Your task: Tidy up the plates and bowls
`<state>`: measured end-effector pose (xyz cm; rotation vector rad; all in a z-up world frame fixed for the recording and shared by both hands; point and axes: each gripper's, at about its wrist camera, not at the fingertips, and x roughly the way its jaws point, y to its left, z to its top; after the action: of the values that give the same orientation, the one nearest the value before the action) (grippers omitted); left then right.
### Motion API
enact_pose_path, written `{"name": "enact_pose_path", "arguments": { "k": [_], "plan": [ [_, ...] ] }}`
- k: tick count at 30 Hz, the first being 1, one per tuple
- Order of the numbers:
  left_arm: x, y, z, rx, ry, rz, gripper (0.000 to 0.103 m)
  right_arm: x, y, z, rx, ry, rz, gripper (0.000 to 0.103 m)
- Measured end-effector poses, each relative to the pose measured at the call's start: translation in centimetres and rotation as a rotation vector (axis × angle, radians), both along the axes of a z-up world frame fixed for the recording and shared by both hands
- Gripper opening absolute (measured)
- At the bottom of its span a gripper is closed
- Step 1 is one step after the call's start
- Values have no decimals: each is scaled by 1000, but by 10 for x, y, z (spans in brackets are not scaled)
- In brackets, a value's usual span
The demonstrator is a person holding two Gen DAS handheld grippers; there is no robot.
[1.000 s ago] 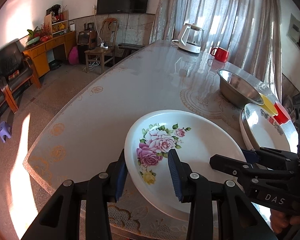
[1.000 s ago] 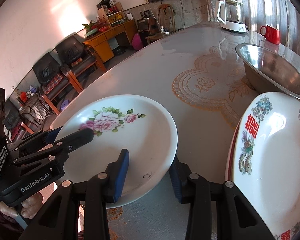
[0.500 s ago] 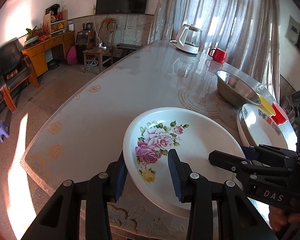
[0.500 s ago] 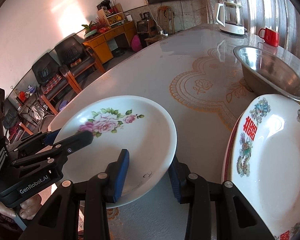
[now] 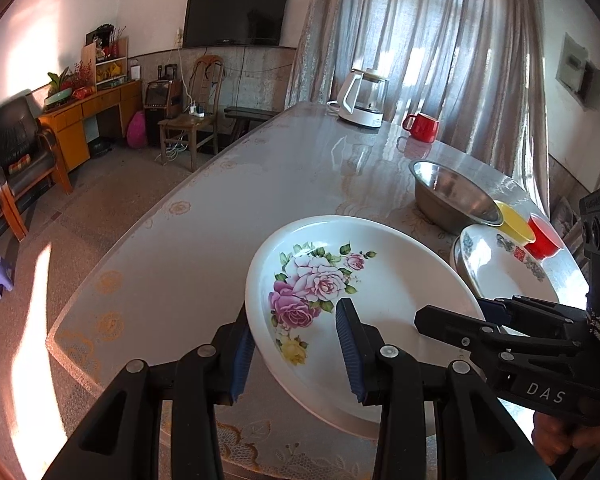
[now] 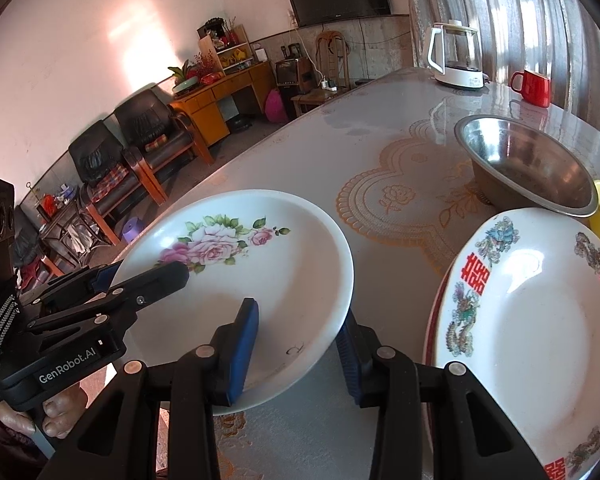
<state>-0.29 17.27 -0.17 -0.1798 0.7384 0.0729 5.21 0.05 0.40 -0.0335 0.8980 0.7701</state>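
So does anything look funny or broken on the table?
Nothing broken or spilled. The rose plate is off the table and tilted, with the left gripper and right gripper each straddling its rim. A small dark mark sits near its edge.

**Readable marks: two gripper brands and a plate's red characters**

The right gripper (image 5: 496, 316) carries "DAS" in pale capitals on its black body, read in the left wrist view. The left gripper (image 6: 148, 278) bears a white "GenRobot.AI" label on its side, read in the right wrist view. The dragon-patterned plate (image 6: 540, 332) shows red double-happiness characters (囍) around its rim. Nothing else is legible.
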Motion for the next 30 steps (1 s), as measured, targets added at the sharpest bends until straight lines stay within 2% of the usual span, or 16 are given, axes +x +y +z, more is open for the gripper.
{"name": "enact_pose_path", "arguments": {
  "k": [11,30],
  "plan": [
    [7,-30,13,27,-27,-75,39,-7,-33,13,39,-30,-76,38],
    [24,-110,25,73,-37,-270,39,-8,-117,27,80,-56,-265,38]
  ]
}}
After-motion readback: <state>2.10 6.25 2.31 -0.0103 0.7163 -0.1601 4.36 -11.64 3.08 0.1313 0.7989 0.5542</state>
